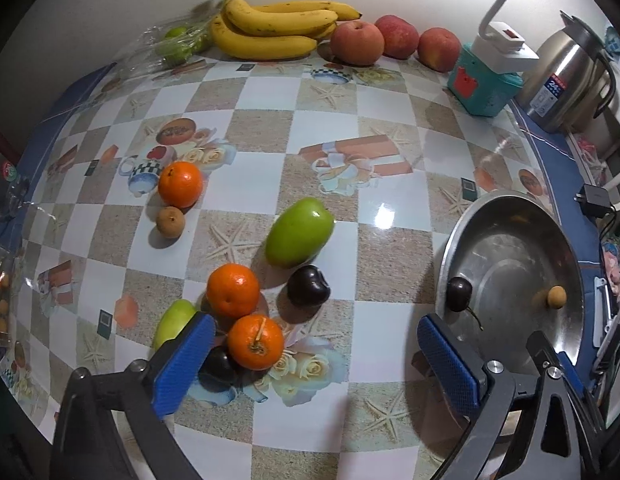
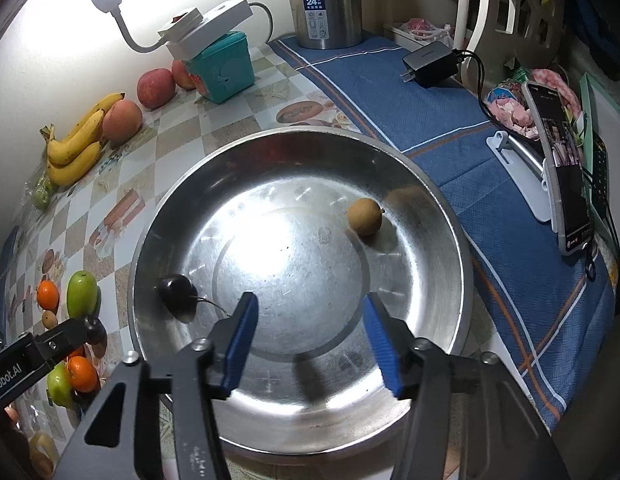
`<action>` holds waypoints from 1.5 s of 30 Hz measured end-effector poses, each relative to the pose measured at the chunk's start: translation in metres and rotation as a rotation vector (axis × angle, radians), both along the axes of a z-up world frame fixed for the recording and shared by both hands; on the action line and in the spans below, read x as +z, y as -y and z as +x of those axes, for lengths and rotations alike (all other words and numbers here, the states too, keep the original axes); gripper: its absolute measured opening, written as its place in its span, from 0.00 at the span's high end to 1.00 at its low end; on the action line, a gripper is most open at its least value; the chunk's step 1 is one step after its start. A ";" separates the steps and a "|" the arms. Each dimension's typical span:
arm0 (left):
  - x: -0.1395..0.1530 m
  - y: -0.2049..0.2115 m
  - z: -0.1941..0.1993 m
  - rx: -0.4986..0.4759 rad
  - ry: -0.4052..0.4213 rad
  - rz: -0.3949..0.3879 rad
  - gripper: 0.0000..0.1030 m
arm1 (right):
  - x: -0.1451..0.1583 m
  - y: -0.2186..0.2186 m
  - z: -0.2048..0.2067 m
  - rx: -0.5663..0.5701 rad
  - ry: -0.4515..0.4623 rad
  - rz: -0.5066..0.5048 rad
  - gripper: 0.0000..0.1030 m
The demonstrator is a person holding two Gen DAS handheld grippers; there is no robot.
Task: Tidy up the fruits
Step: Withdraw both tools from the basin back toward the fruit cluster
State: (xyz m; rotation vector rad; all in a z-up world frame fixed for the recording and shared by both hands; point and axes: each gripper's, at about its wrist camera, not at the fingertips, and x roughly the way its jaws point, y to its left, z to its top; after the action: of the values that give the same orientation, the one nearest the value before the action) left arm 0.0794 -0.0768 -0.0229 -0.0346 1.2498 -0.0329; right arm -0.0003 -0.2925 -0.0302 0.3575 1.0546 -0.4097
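Right gripper (image 2: 310, 336) half open and empty above round steel bowl (image 2: 429, 216), dark cherry (image 2: 176, 288) and brown longan (image 2: 364, 217) dropped inside; left gripper (image 1: 310, 364) wide open, empty, over loose oranges (image 1: 255, 342) beside bowl; yellow bananas (image 1: 270, 26) beyond.

Both wrist views look down, sharing bowl (image 1: 509, 216)

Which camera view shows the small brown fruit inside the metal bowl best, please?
The right wrist view: the small brown fruit sits unobstructed on the metal bowl's inner wall. The left wrist view shows it small, near the edge.
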 end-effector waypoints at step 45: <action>-0.006 -0.021 0.002 -0.014 0.043 0.097 0.00 | -0.005 -0.007 0.003 0.043 0.005 -0.031 0.00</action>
State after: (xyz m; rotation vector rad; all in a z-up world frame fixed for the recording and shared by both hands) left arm 0.0814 -0.0556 -0.0293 0.0589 1.2070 0.0149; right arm 0.0028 -0.2855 -0.0356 0.3079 1.0486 -0.3863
